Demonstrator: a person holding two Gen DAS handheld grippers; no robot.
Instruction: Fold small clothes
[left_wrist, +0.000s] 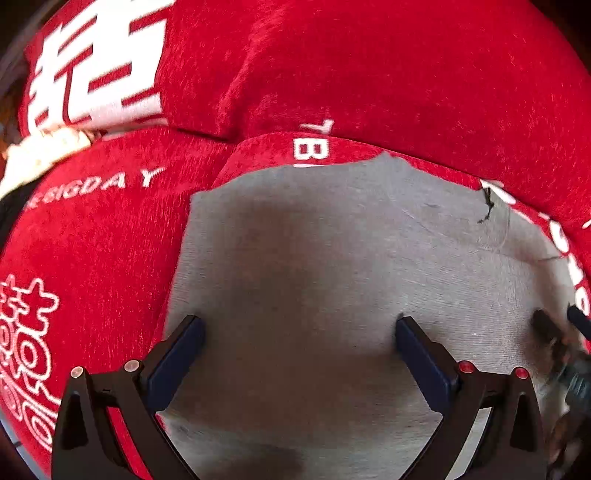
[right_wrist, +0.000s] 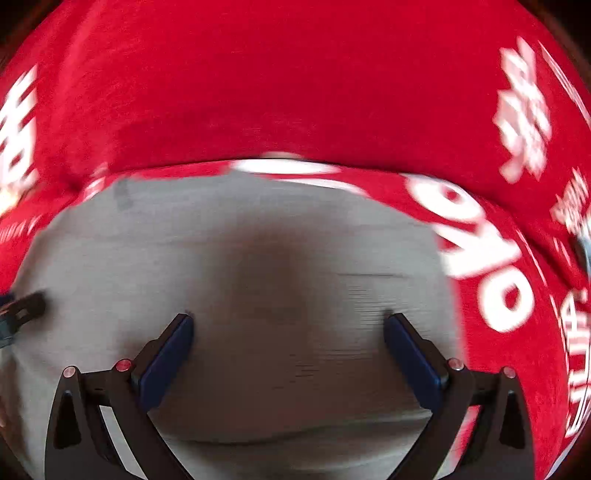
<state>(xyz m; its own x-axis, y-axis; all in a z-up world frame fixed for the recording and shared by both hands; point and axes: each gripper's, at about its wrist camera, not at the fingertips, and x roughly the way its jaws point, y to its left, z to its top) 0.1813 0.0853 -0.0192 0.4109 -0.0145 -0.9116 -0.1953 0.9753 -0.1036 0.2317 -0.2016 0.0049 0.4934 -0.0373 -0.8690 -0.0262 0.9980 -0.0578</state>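
Observation:
A small grey garment (left_wrist: 314, 258) lies flat on a red cloth with white lettering (left_wrist: 369, 74). My left gripper (left_wrist: 299, 328) is open, its blue-padded fingers (left_wrist: 184, 354) spread just over the grey fabric and empty. The right gripper's tip shows at the right edge of the left wrist view (left_wrist: 554, 332). In the right wrist view the same grey garment (right_wrist: 258, 251) fills the lower middle on the red cloth (right_wrist: 295, 74). My right gripper (right_wrist: 288, 328) is open and empty, close above the fabric. The left gripper's tip shows at that view's left edge (right_wrist: 26, 306).
A black thread or mark (left_wrist: 487, 206) sits at the grey garment's far right edge. A cream-coloured item (left_wrist: 40, 151) lies at the far left beyond the red cloth. The right wrist view is motion-blurred.

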